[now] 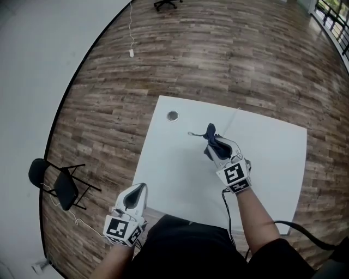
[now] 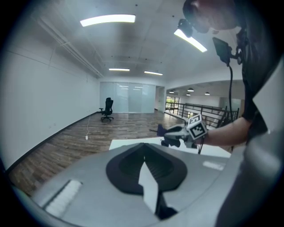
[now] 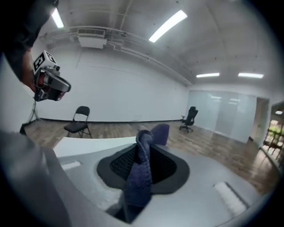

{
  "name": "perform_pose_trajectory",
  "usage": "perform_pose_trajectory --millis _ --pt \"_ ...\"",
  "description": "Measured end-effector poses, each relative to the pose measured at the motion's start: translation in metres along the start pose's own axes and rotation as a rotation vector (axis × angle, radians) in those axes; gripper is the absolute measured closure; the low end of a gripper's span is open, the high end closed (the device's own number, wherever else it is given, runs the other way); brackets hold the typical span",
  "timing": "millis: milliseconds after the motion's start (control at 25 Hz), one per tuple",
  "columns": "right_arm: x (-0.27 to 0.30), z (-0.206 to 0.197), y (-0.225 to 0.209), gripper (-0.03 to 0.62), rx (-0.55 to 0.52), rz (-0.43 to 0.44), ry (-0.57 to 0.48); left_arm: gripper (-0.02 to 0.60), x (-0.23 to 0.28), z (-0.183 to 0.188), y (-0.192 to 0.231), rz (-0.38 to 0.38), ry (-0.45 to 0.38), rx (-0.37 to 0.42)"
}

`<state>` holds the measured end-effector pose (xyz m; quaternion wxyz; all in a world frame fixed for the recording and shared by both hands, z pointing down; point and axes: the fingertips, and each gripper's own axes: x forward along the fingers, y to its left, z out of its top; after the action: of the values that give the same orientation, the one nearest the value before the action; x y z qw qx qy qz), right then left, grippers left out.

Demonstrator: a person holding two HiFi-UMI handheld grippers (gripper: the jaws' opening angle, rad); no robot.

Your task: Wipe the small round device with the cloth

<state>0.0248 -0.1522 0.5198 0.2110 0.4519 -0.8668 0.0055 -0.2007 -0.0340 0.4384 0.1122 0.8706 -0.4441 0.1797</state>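
The small round device [image 1: 172,115] lies near the far left corner of the white table [image 1: 174,169]. My right gripper [image 1: 214,143] hangs above the middle of the table, to the right of the device and apart from it. It is shut on a dark blue cloth [image 1: 210,132], which bunches up between the jaws [image 3: 141,177] and pokes out past their tips. My left gripper [image 1: 134,197] sits by the table's near left edge, its jaws together with nothing in them [image 2: 144,146]. From the left gripper view the right gripper [image 2: 175,135] and the cloth [image 2: 159,130] show over the tabletop.
A black folding chair [image 1: 60,185] stands on the wood floor left of the table. An office chair [image 1: 166,4] is far off. A white cord with a plug [image 1: 131,53] lies on the floor by the wall. A railing runs along the far right.
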Motion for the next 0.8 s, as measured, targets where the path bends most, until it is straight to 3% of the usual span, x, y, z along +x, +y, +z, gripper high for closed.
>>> perform_pose_trajectory --millis 80,160,360,600,800 --pt "-0.002 0.001 -0.033 0.507 -0.067 -0.108 0.042 0.576 -0.001 -0.002 0.001 0.002 -0.004 -0.010" --pt "0.005 -0.017 -0.049 0.507 -0.087 -0.135 0.122 0.575 -0.003 -0.003 0.000 0.003 -0.003 -0.012" --pt "0.018 -0.051 -0.035 0.507 -0.147 -0.057 0.250 0.575 -0.009 -0.007 0.004 0.023 -0.010 -0.025" --pt "0.045 -0.052 0.014 0.507 -0.372 -0.052 0.269 0.577 -0.025 -0.023 0.032 0.051 -0.009 -0.055" --pt "0.042 -0.066 0.043 0.507 -0.400 0.077 0.329 0.577 -0.006 -0.017 0.014 0.011 -0.017 -0.045"
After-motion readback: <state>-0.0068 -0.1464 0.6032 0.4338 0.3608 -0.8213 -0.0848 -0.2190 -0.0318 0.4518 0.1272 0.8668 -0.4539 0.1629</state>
